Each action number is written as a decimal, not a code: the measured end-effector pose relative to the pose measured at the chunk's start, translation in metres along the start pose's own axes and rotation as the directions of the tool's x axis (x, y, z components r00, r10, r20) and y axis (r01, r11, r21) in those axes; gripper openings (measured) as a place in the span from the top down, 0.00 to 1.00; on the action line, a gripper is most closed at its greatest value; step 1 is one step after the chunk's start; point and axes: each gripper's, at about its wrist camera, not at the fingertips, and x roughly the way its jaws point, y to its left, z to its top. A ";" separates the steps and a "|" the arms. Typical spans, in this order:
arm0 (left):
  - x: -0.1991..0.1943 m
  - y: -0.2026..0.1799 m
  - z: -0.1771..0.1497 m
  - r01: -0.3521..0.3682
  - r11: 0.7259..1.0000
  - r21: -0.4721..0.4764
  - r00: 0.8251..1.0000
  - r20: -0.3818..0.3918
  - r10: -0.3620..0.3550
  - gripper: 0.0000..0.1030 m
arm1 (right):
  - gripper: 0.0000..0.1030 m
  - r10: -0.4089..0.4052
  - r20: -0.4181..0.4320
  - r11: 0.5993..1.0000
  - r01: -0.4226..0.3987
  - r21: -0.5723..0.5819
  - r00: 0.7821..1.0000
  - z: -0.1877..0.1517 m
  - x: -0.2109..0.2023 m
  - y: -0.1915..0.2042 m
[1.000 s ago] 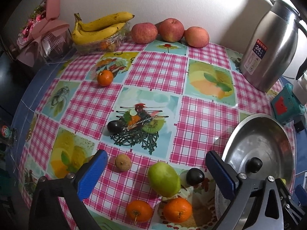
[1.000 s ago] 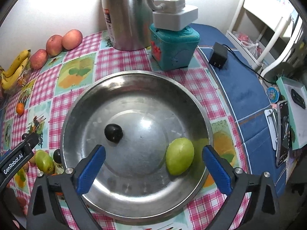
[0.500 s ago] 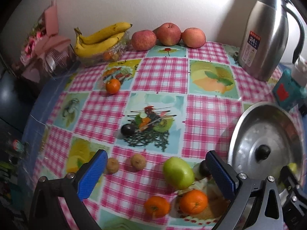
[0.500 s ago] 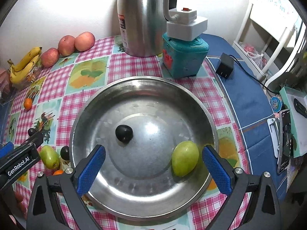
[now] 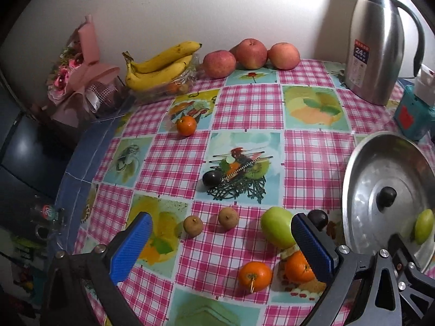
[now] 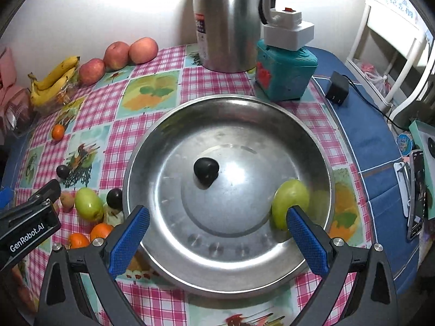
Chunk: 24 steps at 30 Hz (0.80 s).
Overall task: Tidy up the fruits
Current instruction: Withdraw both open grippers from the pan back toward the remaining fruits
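Note:
A steel bowl (image 6: 152,168) holds a dark plum (image 6: 205,169) and a green fruit (image 6: 289,202); the bowl also shows in the left wrist view (image 5: 353,184). On the checked cloth lie a green fruit (image 5: 277,226), two brown fruits (image 5: 193,226) (image 5: 228,218), dark plums (image 5: 212,178) (image 5: 317,218) and oranges (image 5: 255,275) (image 5: 297,266) (image 5: 186,125). My left gripper (image 5: 220,247) is open and empty above the near fruits. My right gripper (image 6: 217,236) is open and empty over the bowl's near rim.
Bananas (image 5: 160,66) and three apples (image 5: 251,54) sit at the back by the wall. A steel jug (image 5: 376,40), a teal box (image 6: 285,73) with a white plug block, a charger (image 6: 337,88) and a pink bouquet (image 5: 81,76) stand around.
Both grippers have pulled back and up, so more of the table shows. The fruits and bowl have not moved. Both stay open.

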 end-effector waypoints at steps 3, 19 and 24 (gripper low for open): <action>0.000 0.005 -0.004 0.015 1.000 0.001 1.000 -0.016 -0.015 0.00 | 0.02 0.042 0.042 0.999 -0.042 -0.006 0.998 -0.006 -0.004 0.006; 0.002 0.064 -0.024 0.112 0.984 -0.137 0.992 -0.037 -0.118 0.00 | 0.02 0.118 0.112 0.993 -0.116 -0.018 0.987 -0.028 -0.028 0.032; 0.004 0.082 -0.030 0.112 0.978 -0.176 0.992 -0.036 -0.121 0.00 | 0.02 0.128 0.150 0.992 -0.126 -0.020 0.980 -0.034 -0.039 0.044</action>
